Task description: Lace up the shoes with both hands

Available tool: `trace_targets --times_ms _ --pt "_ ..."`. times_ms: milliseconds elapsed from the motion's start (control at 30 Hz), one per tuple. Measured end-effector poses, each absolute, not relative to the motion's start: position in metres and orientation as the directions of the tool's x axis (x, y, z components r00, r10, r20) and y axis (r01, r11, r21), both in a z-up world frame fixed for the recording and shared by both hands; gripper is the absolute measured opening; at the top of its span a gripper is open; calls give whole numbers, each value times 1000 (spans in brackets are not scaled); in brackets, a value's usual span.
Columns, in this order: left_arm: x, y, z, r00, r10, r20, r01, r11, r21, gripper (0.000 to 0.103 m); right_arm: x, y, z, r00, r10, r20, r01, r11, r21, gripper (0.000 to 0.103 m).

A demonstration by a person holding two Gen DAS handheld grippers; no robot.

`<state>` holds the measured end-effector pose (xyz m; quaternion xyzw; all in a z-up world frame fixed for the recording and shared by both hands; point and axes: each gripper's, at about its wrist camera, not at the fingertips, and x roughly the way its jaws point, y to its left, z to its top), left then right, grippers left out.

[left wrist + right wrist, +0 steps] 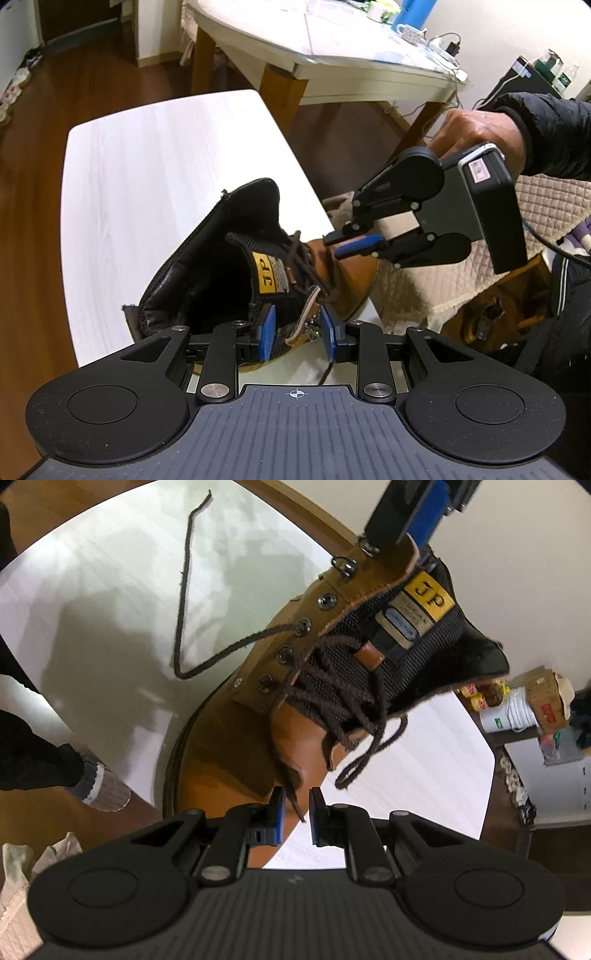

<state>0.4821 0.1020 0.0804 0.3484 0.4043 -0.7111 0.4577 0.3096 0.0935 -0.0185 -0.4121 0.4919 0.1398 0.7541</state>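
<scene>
A brown leather boot (229, 753) with a black padded collar and a yellow tongue label (428, 596) lies on the white table (110, 590); it also shows in the left wrist view (343, 273). Its dark brown lace (332, 686) crisscrosses the lower eyelets; one loose end (184, 590) trails across the table. My left gripper (298, 332) is open, its jaws astride the boot's upper eyelet flap. My right gripper (295, 812) is open, with the other lace tip (297, 808) between its jaws over the toe; it also shows in the left wrist view (349, 245).
The small white table (166, 166) holds the boot near its right edge. A larger white table (332, 44) with a cup and cables stands behind. A quilted cover (480, 266) lies to the right, above wooden floor. Buckets and boxes (524, 701) stand by the wall.
</scene>
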Motion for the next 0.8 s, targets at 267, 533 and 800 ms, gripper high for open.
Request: trace_targets --times_ms 267,533,800 --pt "481 104 80 -346 -366 -864 927 -272 -256 29 317 91 -22 402 -151 -903 -611 691 -387 4" --pt "479 100 84 -348 -352 -869 917 -322 -237 29 302 23 0 416 305 -857 79 926 368 3" --pt "472 99 81 -349 -314 -883 895 -392 -215 29 242 -18 -37 839 386 -384 350 159 923 3"
